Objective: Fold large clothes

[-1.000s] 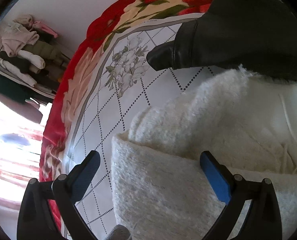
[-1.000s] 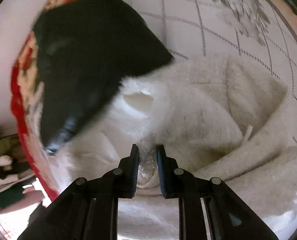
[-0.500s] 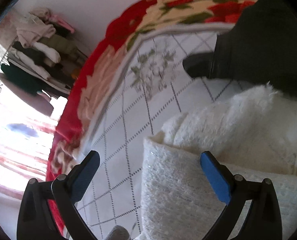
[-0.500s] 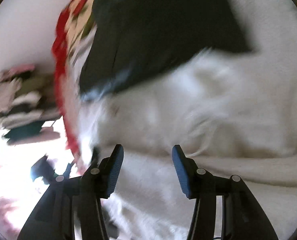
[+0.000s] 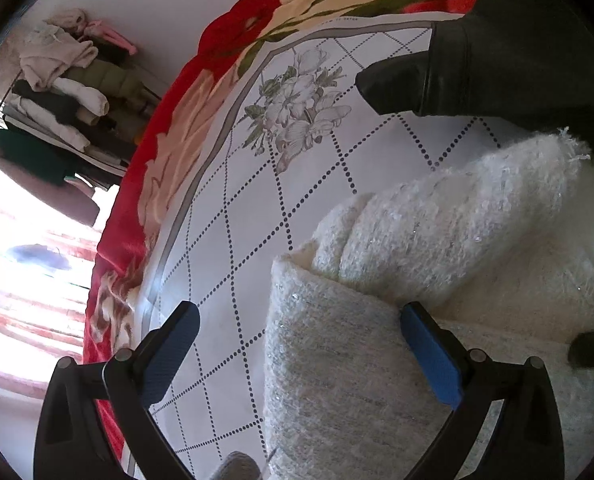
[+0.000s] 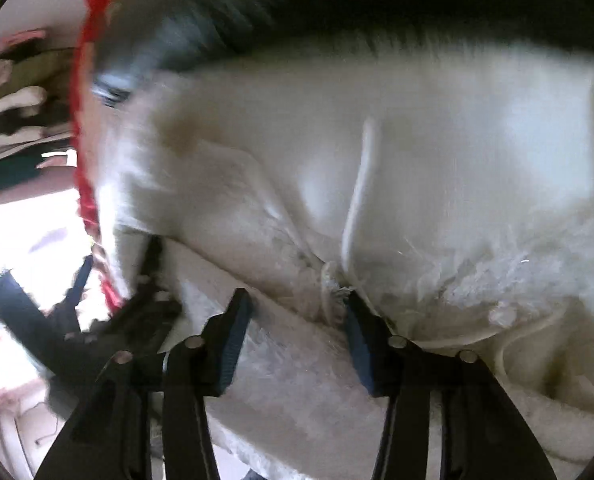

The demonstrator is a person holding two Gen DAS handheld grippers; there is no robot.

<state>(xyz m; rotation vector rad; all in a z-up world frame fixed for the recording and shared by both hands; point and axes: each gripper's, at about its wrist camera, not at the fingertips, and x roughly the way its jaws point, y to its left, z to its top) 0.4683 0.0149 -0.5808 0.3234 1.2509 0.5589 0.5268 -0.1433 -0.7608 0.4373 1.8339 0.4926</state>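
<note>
Two grippers are seen over the fluffy white knitted garment piled by the floral bedspread's red edge: left gripper spread wide astride its folded edge, right gripper closing, fabric between unpinched, nearer the bulk.

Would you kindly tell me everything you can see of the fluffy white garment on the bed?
The white garment is a thick, fuzzy knit with glinting threads, lying folded in soft rolled layers on the patterned bedspread. A black garment borders its far edge. The left gripper is open astride its near fold; the right gripper is closing above it, with fabric between the pads.
</note>
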